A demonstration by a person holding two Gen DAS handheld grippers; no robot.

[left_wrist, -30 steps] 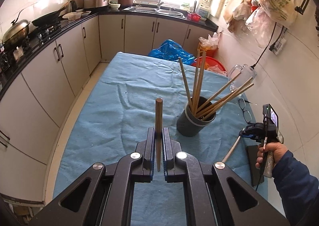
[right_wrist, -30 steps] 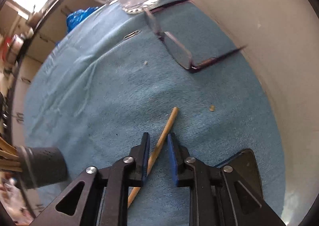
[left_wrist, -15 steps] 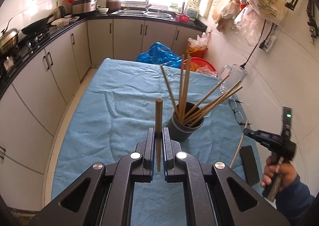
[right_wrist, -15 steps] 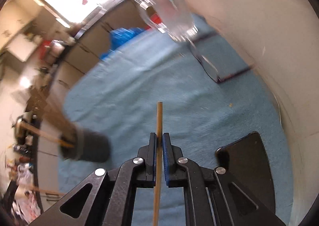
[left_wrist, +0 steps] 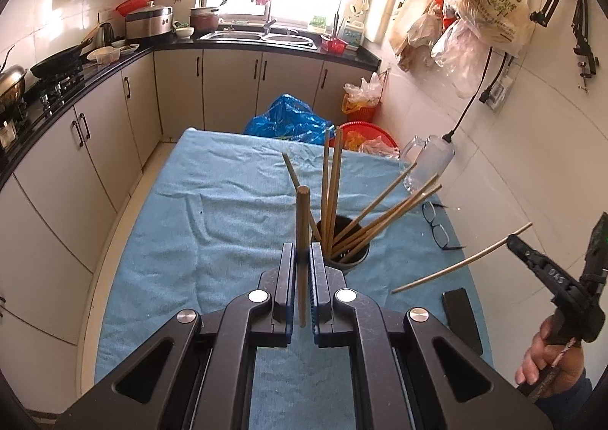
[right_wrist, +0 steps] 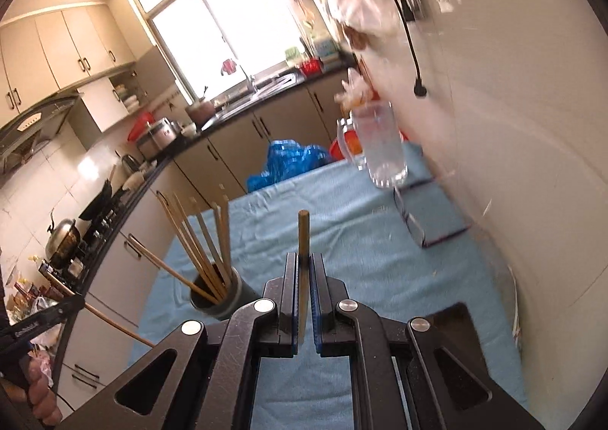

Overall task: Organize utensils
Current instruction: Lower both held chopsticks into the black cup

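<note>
A dark grey holder (left_wrist: 347, 255) (right_wrist: 222, 297) stands on the blue cloth with several wooden chopsticks fanning out of it. My left gripper (left_wrist: 303, 253) is shut on one chopstick (left_wrist: 302, 217) that points forward, just in front of the holder. My right gripper (right_wrist: 303, 263) is shut on another chopstick (right_wrist: 303, 236), raised above the cloth. In the left wrist view the right gripper (left_wrist: 511, 240) hangs at the far right, its pale chopstick (left_wrist: 456, 263) slanting down to the left. The left gripper's finger (right_wrist: 41, 316) shows at the right wrist view's left edge, held by a hand (right_wrist: 40, 392).
A glass mug (left_wrist: 429, 164) (right_wrist: 380, 149) and dark-framed glasses (left_wrist: 437, 225) (right_wrist: 414, 221) lie near the white wall. A black phone (left_wrist: 459, 312) (right_wrist: 456, 327) lies on the cloth at the near right. Kitchen cabinets, a blue bag (left_wrist: 288, 122) and red baskets are beyond the table.
The right gripper shut on the chopstick that lay on the cloth and lifted it, tilting up to face the kitchen. The left gripper kept its chopstick and edged toward the holder.
</note>
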